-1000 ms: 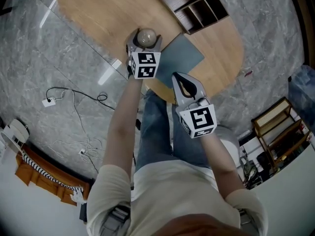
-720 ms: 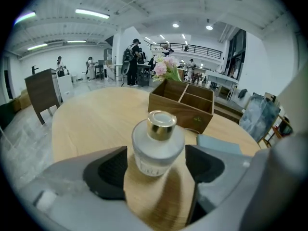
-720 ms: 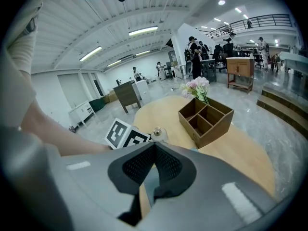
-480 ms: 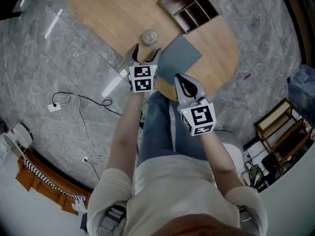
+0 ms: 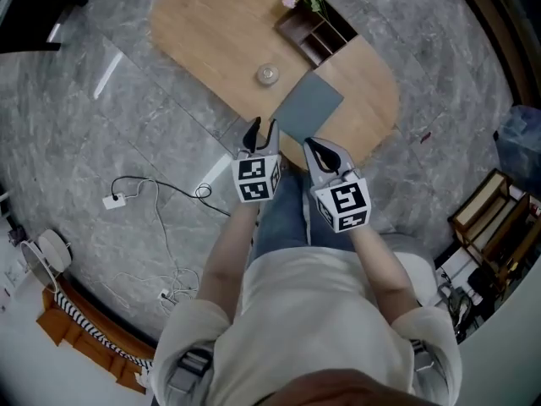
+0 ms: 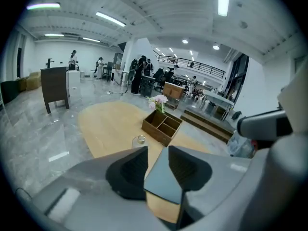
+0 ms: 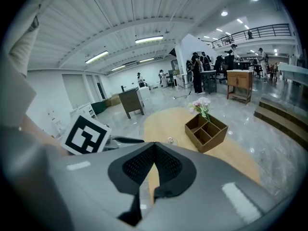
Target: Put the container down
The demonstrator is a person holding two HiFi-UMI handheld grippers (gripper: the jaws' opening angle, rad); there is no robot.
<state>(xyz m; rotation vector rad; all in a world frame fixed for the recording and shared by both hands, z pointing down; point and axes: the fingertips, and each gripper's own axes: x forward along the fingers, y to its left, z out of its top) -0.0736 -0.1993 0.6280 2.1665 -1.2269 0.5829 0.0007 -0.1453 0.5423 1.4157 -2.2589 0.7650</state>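
Glass container (image 5: 267,74) upright on wooden table (image 5: 211,32)

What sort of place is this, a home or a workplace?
Most likely a workplace: a large open office or lab hall. It has a wide grey marble floor, a railed upper gallery, and groups of people standing far behind the wooden table.

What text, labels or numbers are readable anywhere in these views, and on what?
No readable text in any view.
Left white cube and right white cube: black square marker patterns only, no letters or digits.
Small clear glass container, dark wooden divided box, grey-blue rectangular mat on the oval wooden table: no print visible.
Distant background furniture: too small to tell.
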